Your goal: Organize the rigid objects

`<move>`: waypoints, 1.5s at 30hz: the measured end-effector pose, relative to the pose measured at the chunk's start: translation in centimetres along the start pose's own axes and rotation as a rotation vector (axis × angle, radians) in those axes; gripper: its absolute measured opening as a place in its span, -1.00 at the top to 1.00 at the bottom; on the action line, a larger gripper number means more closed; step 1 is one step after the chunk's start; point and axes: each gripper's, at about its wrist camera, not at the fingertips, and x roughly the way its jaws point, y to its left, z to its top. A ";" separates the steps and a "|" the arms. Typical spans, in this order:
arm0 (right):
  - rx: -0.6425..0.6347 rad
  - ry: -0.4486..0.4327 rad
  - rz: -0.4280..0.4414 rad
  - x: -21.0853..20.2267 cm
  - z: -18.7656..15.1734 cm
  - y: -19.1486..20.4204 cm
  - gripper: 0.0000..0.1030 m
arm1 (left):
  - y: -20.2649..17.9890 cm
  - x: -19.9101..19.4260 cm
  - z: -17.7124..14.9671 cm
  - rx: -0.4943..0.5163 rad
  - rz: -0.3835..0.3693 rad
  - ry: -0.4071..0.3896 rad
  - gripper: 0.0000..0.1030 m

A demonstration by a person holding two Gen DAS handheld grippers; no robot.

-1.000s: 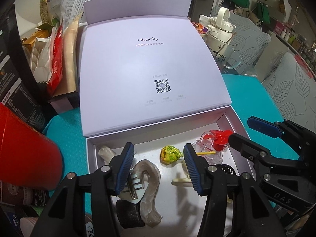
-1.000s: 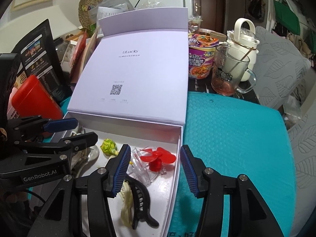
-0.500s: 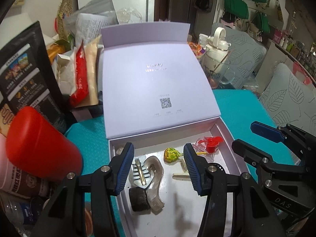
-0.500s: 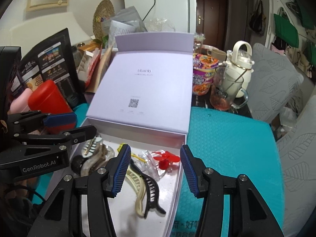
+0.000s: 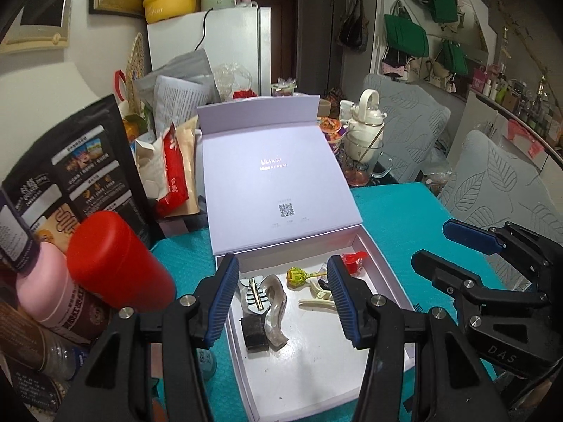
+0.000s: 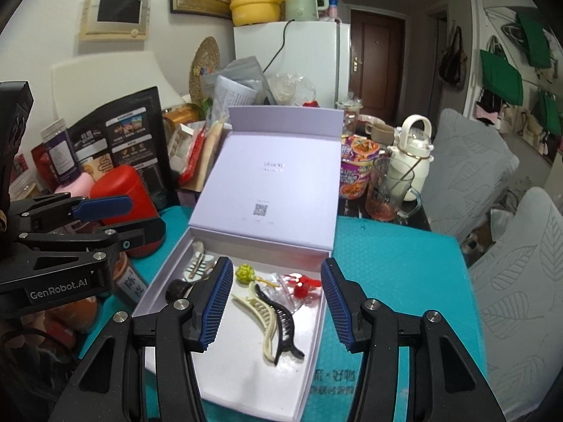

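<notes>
Lavender box [image 5: 380,263], teal dotted mat [image 6: 394,256]

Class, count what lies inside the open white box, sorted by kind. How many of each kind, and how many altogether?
In the box:
Hair clips: 4 (cream clip, black clip, fishbone clip, smoky clear clip)
Green lollipop: 1
Red propeller piece: 1
Dark block: 1
Total: 7
</notes>
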 end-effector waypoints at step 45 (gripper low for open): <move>0.060 -0.032 -0.159 -11.3 -13.5 5.2 -0.80 | -2.6 -10.8 -15.4 0.009 0.069 -0.075 -0.58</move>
